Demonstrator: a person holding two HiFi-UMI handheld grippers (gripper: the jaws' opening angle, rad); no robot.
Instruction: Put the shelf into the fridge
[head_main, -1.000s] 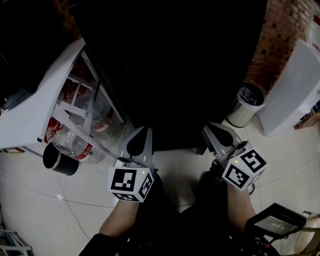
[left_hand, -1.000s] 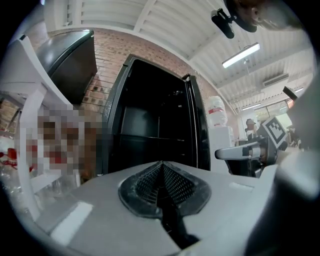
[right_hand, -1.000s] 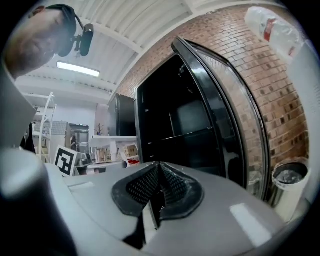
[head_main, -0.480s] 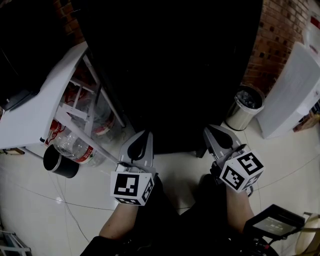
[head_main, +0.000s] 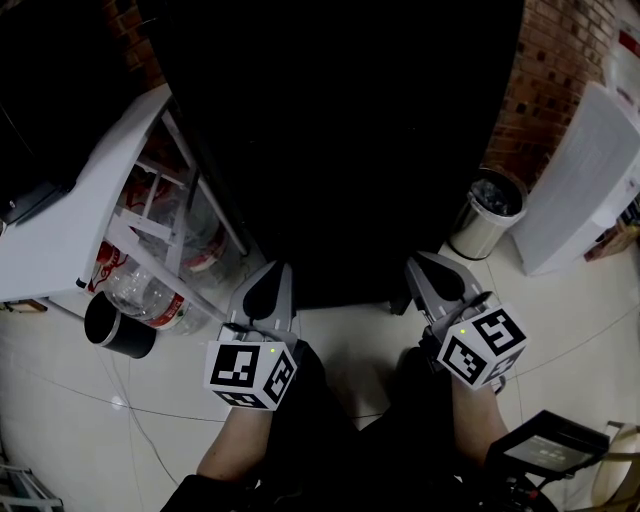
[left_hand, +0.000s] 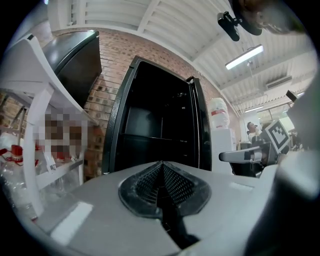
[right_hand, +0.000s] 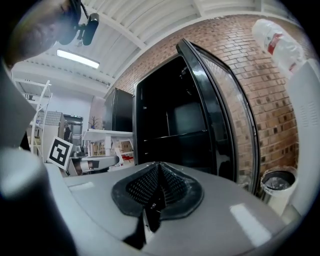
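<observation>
A tall black fridge (head_main: 340, 140) stands straight ahead with its dark inside (left_hand: 155, 125) facing me. Its glass door (right_hand: 225, 115) is swung open on the right. A thin horizontal edge (left_hand: 150, 136) crosses the inside at mid height. I see no loose shelf in any view. My left gripper (head_main: 268, 288) is low in front of the fridge's foot, shut and empty, its pads (left_hand: 172, 182) pressed together. To its right, my right gripper (head_main: 432, 270) points at the fridge, also shut with nothing held.
A white table (head_main: 70, 220) stands at the left with water bottles (head_main: 150, 290) under it and a black cup (head_main: 115, 325) on the floor beside them. A steel bin (head_main: 487, 212) and a white panel (head_main: 585, 170) stand at the right by the brick wall.
My left gripper has drifted a little to the left and back toward me. The right gripper has barely moved. Both stayed shut.
</observation>
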